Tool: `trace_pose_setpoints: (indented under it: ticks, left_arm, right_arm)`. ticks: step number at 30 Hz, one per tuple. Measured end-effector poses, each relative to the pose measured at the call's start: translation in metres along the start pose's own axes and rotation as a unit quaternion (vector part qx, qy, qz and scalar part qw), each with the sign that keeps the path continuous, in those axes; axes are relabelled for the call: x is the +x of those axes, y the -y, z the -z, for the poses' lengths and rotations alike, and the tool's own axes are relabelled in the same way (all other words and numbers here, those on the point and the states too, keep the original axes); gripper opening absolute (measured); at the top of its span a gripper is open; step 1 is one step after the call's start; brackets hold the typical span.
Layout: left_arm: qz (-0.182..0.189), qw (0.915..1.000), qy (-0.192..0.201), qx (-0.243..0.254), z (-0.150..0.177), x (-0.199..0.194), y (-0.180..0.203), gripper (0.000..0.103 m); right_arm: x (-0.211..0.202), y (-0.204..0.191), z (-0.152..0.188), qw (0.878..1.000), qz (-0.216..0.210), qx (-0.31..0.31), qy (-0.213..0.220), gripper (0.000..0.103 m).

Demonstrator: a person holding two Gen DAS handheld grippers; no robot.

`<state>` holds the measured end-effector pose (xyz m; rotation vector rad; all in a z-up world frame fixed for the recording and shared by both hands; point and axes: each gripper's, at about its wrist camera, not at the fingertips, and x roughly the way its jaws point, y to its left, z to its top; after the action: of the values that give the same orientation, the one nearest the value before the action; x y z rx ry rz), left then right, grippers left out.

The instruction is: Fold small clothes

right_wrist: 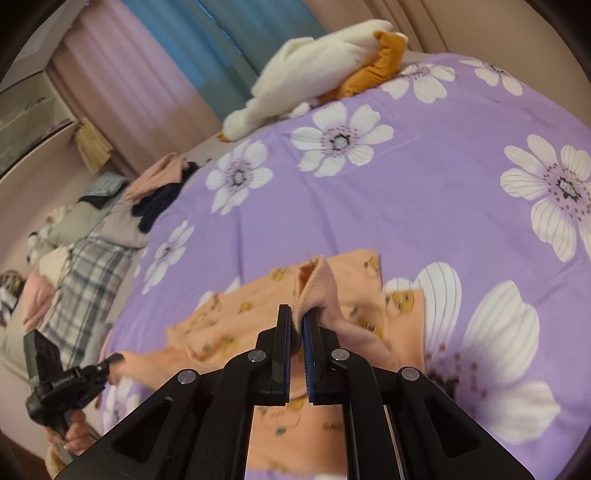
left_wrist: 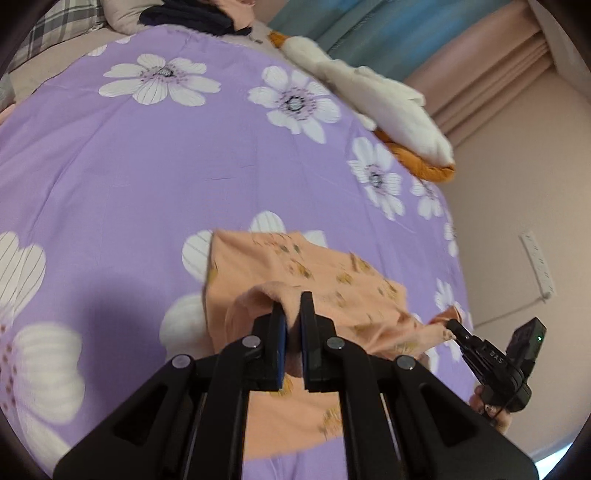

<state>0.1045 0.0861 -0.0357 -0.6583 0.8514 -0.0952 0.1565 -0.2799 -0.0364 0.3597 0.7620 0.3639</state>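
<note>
Peach printed garment (left_wrist: 295, 273) lies on bed's purple flowered sheet (left_wrist: 147, 177), toward near edge, part lifted.
Left gripper (left_wrist: 292, 308): jaws nearly closed, pinching bunched peach edge.
Right gripper (right_wrist: 297, 317): jaws nearly closed, pinching another fold of same cloth.
Likely mid-fold. To do well: keep both pinches level, carry edge over together, cloth taut between grips, lay edge on edge, let go only once flat.
Stuffed toy (left_wrist: 388, 99) at far edge, well apart.

Home bedrm: bed (left_wrist: 147, 177), curtains (right_wrist: 155, 66).

Purple floral bedspread (left_wrist: 147, 155), teal curtain (left_wrist: 388, 33), pink wall (left_wrist: 517, 206), plaid pillow (right_wrist: 88, 280).
</note>
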Motion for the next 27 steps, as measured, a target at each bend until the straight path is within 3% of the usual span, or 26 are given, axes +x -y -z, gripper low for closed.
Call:
trace_pose_setpoints:
  ticks: [7, 13, 15, 17, 18, 19, 22, 27]
  left_arm:
    - [-0.04, 0.9986, -0.032, -0.014, -0.029, 0.055, -0.011, 0.006]
    - [-0.05, 0.996, -0.067, -0.03, -0.033, 0.081, -0.022, 0.007]
    - [-0.042, 0.996, -0.071, -0.034, -0.033, 0.076, -0.022, 0.014]
    - [-0.03, 0.9971, -0.061, -0.033, -0.034, 0.064, -0.021, 0.047]
    - [-0.028, 0.9979, -0.048, -0.033, -0.036, 0.053, -0.021, 0.056]
    - [-0.027, 0.9987, -0.032, -0.03, -0.037, 0.043, -0.02, 0.064]
    - [-0.025, 0.9996, 0.001, -0.016, -0.036, 0.014, -0.021, 0.072]
    - [-0.031, 0.999, -0.028, -0.016, -0.021, 0.009, -0.029, 0.075]
  right_arm:
    - [0.059, 0.018, -0.018, 0.998, 0.04, 0.022, -0.043, 0.008]
    - [0.081, 0.025, -0.022, 0.996, 0.062, 0.022, -0.059, 0.01]
    - [0.076, 0.029, -0.025, 0.997, 0.049, 0.033, -0.058, 0.017]
    - [0.065, 0.029, -0.028, 0.998, 0.047, 0.027, -0.04, 0.043]
    - [0.057, 0.028, -0.029, 0.998, 0.054, 0.02, -0.026, 0.06]
    - [0.045, 0.029, -0.031, 0.998, 0.063, 0.01, -0.008, 0.062]
    - [0.024, 0.032, -0.034, 0.997, 0.075, -0.011, 0.007, 0.062]
    - [0.025, 0.039, -0.028, 0.997, 0.07, -0.026, -0.019, 0.062]
